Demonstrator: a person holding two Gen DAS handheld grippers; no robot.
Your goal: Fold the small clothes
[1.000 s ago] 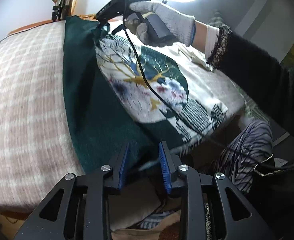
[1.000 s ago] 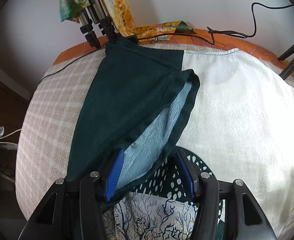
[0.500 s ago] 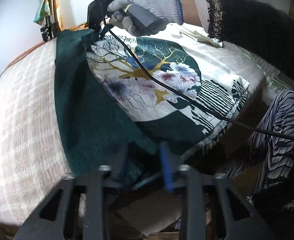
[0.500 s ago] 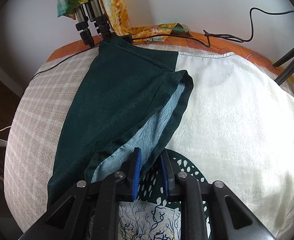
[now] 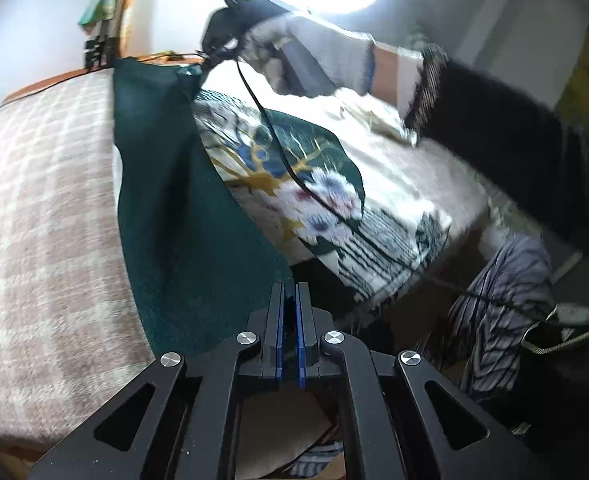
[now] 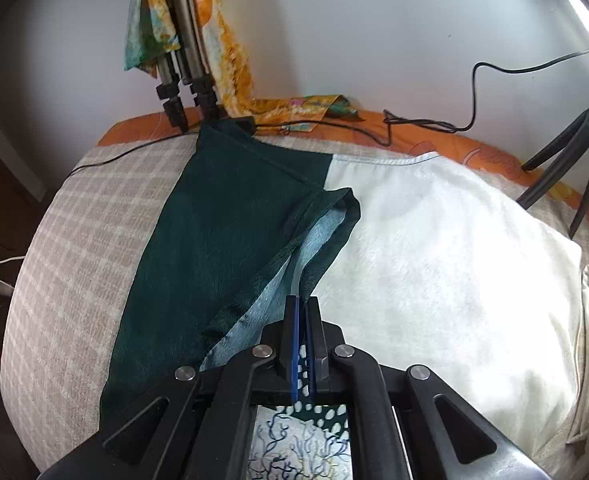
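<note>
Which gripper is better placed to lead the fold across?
Probably the right gripper: shut on the green cloth's far edge, already lifted. The left gripper pinches the near edge.

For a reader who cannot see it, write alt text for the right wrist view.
The right gripper is shut on the dark green edge of a garment, its pale blue underside showing along the turned-up fold. The garment's cream half lies on a checked blanket; tripod legs stand behind.
</note>
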